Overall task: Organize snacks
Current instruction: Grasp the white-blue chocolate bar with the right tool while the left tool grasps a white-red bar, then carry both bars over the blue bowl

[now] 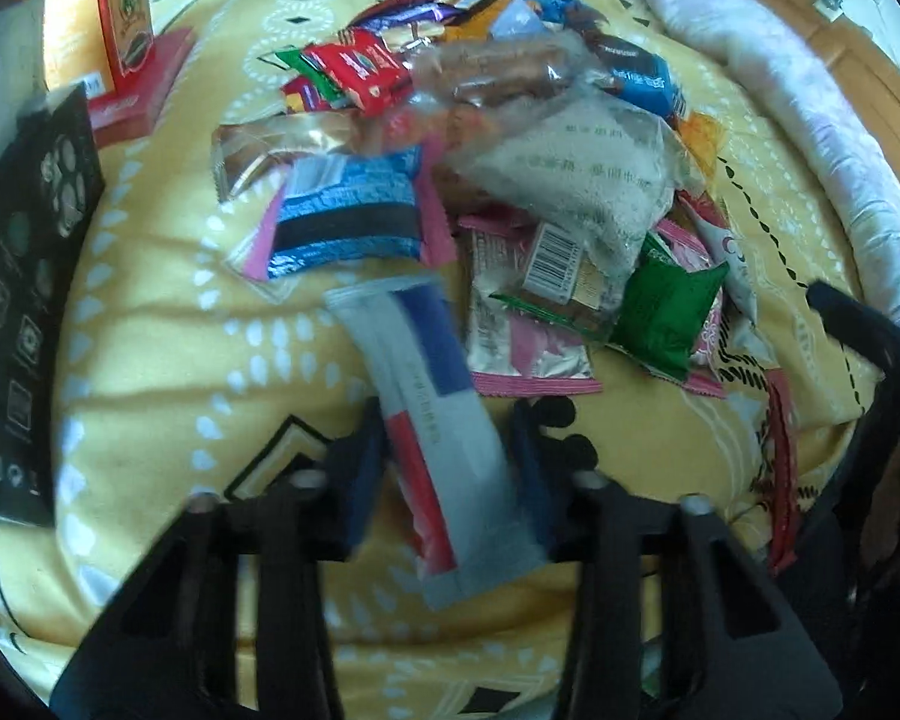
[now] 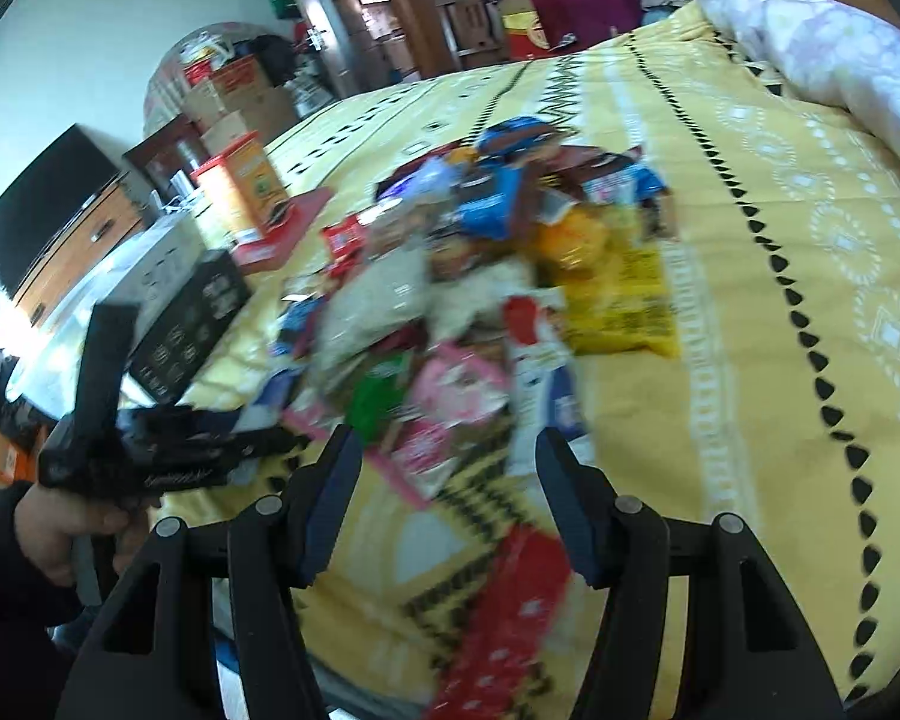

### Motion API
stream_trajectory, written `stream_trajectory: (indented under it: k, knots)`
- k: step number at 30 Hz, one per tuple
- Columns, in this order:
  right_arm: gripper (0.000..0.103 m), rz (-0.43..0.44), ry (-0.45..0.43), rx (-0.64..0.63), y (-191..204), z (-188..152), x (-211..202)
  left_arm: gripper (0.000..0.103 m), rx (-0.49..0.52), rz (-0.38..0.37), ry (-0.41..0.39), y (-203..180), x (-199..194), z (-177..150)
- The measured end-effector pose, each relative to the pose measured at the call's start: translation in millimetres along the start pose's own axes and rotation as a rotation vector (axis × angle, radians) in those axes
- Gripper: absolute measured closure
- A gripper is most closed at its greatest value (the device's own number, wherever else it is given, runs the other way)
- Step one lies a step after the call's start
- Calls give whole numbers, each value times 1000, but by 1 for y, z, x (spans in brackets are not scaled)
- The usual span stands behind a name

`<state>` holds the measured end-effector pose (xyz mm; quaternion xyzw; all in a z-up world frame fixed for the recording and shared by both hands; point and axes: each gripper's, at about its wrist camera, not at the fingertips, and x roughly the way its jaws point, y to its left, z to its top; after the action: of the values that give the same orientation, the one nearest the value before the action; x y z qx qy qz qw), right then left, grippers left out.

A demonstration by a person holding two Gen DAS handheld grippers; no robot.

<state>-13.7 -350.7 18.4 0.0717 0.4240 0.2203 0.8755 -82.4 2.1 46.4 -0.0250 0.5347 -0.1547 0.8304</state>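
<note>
A heap of wrapped snacks (image 1: 510, 180) lies on a yellow patterned bedspread (image 1: 168, 360); it also shows in the right wrist view (image 2: 480, 276). My left gripper (image 1: 450, 468) has its jaws around a long white, blue and red packet (image 1: 444, 420) that sticks out toward the heap. My right gripper (image 2: 447, 468) is open and empty above the bedspread (image 2: 750, 300), just short of the heap's near edge. A red packet (image 2: 510, 618) lies below it. The left gripper (image 2: 168, 450) and the hand holding it show at the left of the right wrist view.
A black box (image 1: 24, 300) stands at the left edge, also in the right wrist view (image 2: 192, 318). An orange carton (image 1: 126, 12) stands on a red box (image 1: 144, 84) at the far left. A white quilt (image 1: 810, 138) runs along the right.
</note>
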Motion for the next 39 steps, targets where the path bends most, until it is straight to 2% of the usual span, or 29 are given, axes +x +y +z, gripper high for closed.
stream_trajectory:
  k: [5, 8, 10, 11, 13, 15, 20, 24, 27, 32, 39]
  knots:
    - [39, -46, 20, 3, -27, 19, 26, 73, 17, -29, -16, -2, -17, -6]
    - [39, -20, 55, 26, -40, 25, 47, 74, 35, -59, -36, -6, -29, -4]
    - [40, 20, 85, 93, -54, 28, 64, 74, 50, -73, -54, -11, -35, -2]
    - [43, 35, 91, 123, -60, 28, 70, 74, 58, -80, -60, -11, -39, -1]
    - [59, 64, 106, 164, -66, 24, 78, 74, 69, -88, -76, -15, -44, 1]
    - [70, 67, 104, 158, -64, 21, 78, 74, 82, -90, -103, -18, -51, 4]
    - [71, 17, -21, 126, -44, 26, 34, 74, 91, -93, -191, -10, -81, 17]
    - [71, -14, -124, 93, -16, 42, -8, 74, 91, -69, -310, 0, -123, 28]
    - [71, 4, -193, 64, 13, 60, -32, 74, 84, -11, -406, 16, -159, 32]
    - [71, 77, -257, -28, 81, 102, -45, 74, 14, 96, -516, 65, -215, 31]
    - [71, 245, -271, -165, 197, 154, -32, 74, -129, 274, -631, 151, -281, 16]
